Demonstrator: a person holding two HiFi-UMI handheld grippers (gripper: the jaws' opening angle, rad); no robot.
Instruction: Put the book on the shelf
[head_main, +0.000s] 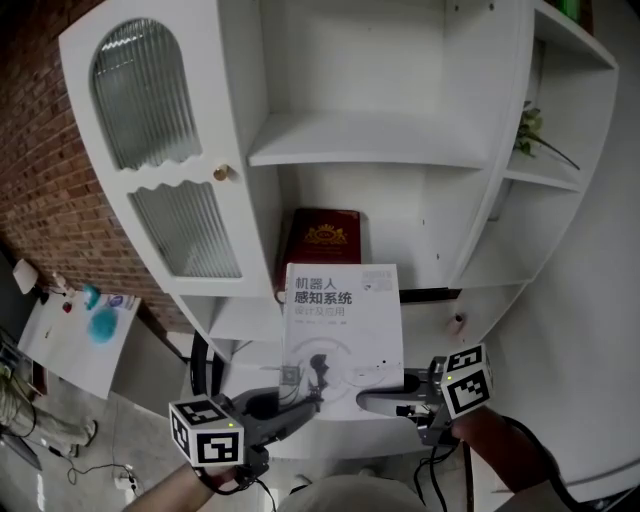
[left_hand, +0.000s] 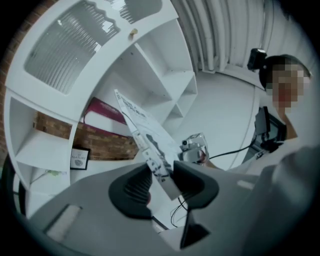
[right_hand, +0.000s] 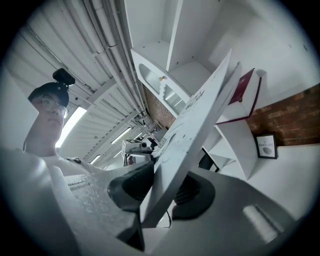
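Note:
A white book (head_main: 343, 330) with a printed cover is held flat in the air in front of the white shelf unit (head_main: 370, 150). My left gripper (head_main: 300, 405) is shut on its lower left corner and my right gripper (head_main: 375, 402) on its lower right corner. In the left gripper view the book (left_hand: 142, 130) runs edge-on out of the left gripper (left_hand: 162, 185) towards the shelves. The right gripper view shows the book (right_hand: 200, 120) clamped in the right gripper (right_hand: 167, 187). Behind it a dark red book (head_main: 322, 240) leans on a lower shelf.
A cabinet door (head_main: 150, 100) with ribbed glass and a round knob stands left of the open shelves. A small plant (head_main: 530, 130) sits on a right side shelf. A framed picture (left_hand: 79, 159) stands low in the unit. A white table (head_main: 85, 330) and cables (head_main: 100, 470) lie at the left.

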